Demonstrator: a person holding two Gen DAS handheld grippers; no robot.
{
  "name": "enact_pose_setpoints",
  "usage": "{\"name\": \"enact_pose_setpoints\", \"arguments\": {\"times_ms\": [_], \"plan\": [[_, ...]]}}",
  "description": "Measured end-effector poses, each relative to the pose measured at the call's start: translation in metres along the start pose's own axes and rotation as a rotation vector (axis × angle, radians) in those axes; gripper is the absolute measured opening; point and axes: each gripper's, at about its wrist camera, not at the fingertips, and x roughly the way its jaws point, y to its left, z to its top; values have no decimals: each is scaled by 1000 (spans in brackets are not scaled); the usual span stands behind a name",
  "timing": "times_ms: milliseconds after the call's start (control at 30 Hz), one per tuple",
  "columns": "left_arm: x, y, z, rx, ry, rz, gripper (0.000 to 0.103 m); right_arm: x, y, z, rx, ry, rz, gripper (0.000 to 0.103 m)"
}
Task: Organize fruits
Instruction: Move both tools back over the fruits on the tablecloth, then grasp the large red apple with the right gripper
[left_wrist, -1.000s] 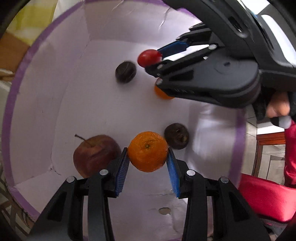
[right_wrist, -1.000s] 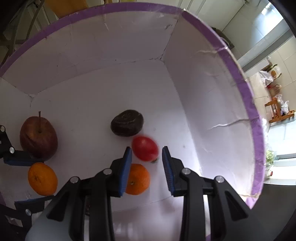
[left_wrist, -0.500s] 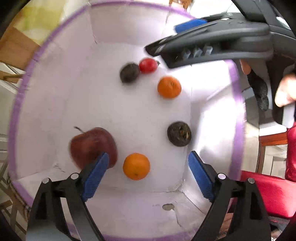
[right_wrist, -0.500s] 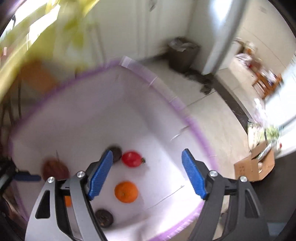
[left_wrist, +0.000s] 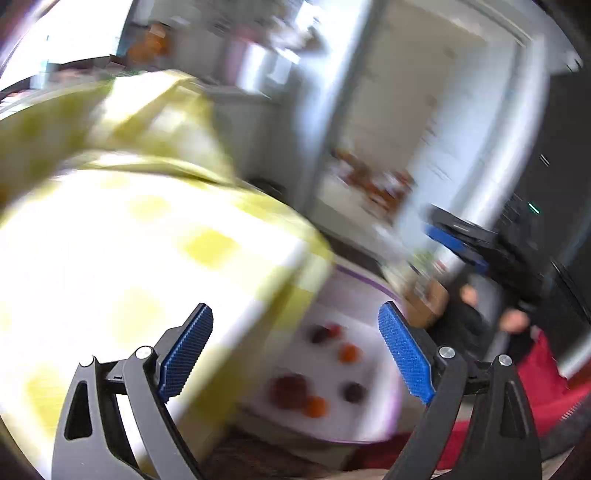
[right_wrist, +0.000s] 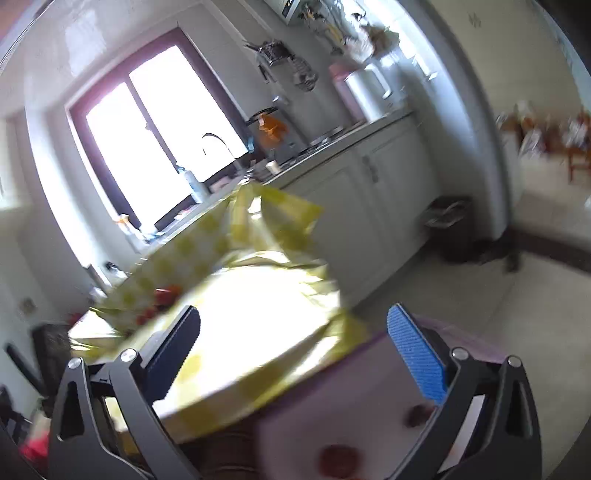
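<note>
Both views blurred. Left gripper (left_wrist: 295, 354) spread wide, nothing between the blue pads (left_wrist: 404, 350); right gripper (right_wrist: 295, 354) likewise wide apart and empty, and seen in the left view at 3 o'clock, dark with a blue pad

White box with purple rim (left_wrist: 369, 282) sits low beside the table in yellow-checked cloth (left_wrist: 110, 258) — table at 9 o'clock of the box in the left view. Fruits lie on the box floor: apple (left_wrist: 290, 389) at 6 o'clock, an orange (left_wrist: 316, 406) just beside it, dark fruit (left_wrist: 352, 391) at 4 o'clock, second orange (left_wrist: 349, 352) and a dark-and-red pair (left_wrist: 325, 332) toward 12

Right view — box corner at 6 o'clock, a red fruit (right_wrist: 338, 456) inside; more red fruits (right_wrist: 162, 295) on the table at 9 o'clock
</note>
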Motion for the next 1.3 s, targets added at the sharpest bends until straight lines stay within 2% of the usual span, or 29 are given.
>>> {"name": "enact_pose_setpoints", "arguments": {"times_ms": [100,233,300,433,467,567,667,767,867,1100,1300], "plan": [[-43,58,-4,-89,-100,170,88,36,35,-4,-43,88,-1,102],[-94,147,-7,-242,-153,371,88,102,110,-27,-278,181,-73,102],[-121,195,-8,-336,-165,476,88,135,146,-45,-367,211,-69,102],[-162,274,-20,-510,-185,588,89,213,205,-63,-475,288,-48,102],[-170,288,-25,-544,-193,606,89,213,205,-63,-475,288,-48,102],[-192,327,-44,-632,-205,638,89,278,236,-74,-439,386,-12,102],[-206,345,-60,-714,-242,594,89,337,268,-82,-398,439,14,102],[-205,341,-66,-713,-265,610,89,394,288,-79,-295,464,38,102],[-198,337,-64,-687,-240,607,91,448,303,-73,-179,490,46,102],[-199,345,-70,-737,-254,576,91,543,341,-64,-83,465,21,102],[-194,346,-70,-732,-251,557,91,596,368,-63,-25,451,21,102]]}}
